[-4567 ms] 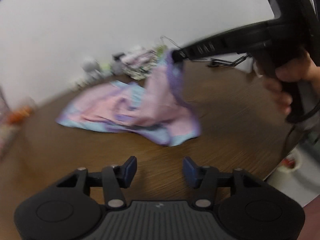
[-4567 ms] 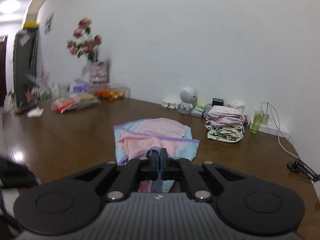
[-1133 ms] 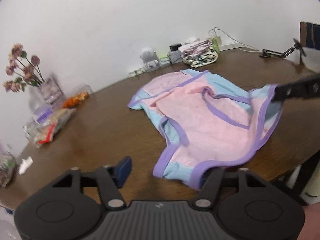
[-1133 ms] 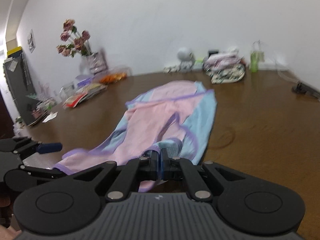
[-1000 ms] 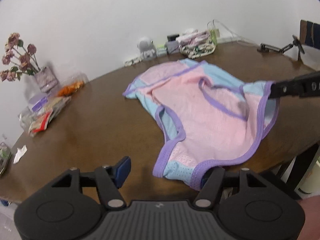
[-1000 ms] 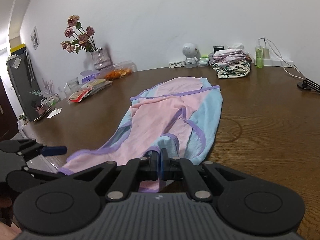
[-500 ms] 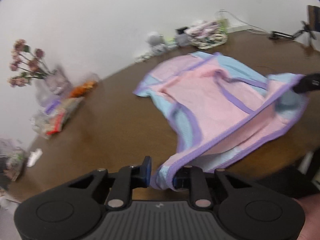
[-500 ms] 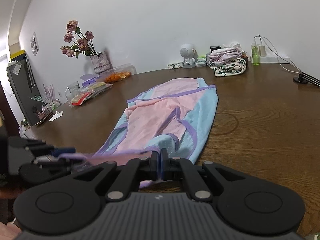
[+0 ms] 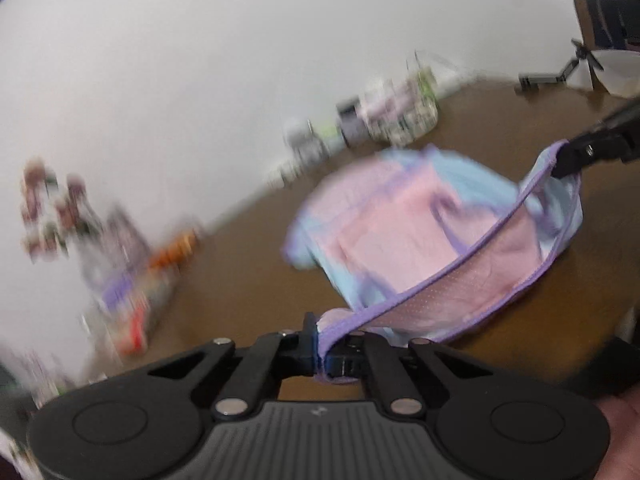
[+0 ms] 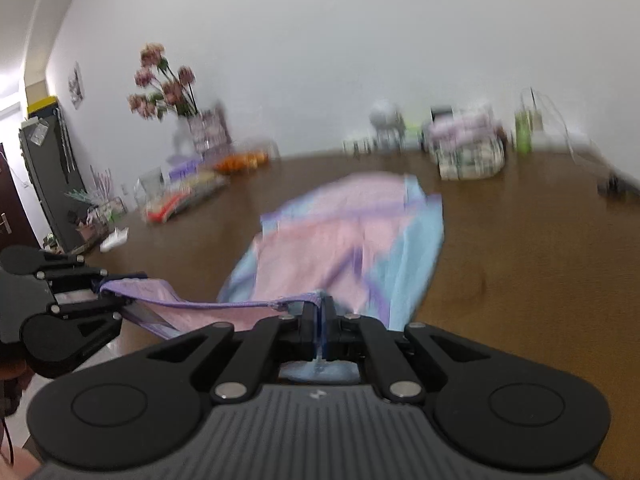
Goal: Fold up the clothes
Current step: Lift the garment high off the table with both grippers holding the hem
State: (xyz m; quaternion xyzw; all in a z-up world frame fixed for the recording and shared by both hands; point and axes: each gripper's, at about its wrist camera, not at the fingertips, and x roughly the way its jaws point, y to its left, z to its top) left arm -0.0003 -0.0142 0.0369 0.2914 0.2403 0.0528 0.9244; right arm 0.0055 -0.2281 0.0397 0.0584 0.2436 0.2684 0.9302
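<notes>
A: Since a second ago, near hem of the pink-and-blue garment point(image 9: 404, 232) is up off the table's near edge; it lay flat then. Left gripper point(image 9: 320, 344) jaws have just been closing, purple hem now pinched between them.

B: Right gripper point(image 10: 320, 328)?

A: Clenched on the hem's other end. Hem taut between the two; far half of garment lies mid-table point(image 10: 540, 280).

B: Surroundings?

A: Folded clothes stack point(image 10: 468, 152) at far edge by the wall; flowers point(image 10: 164, 84) at far left corner. Background blurred.
</notes>
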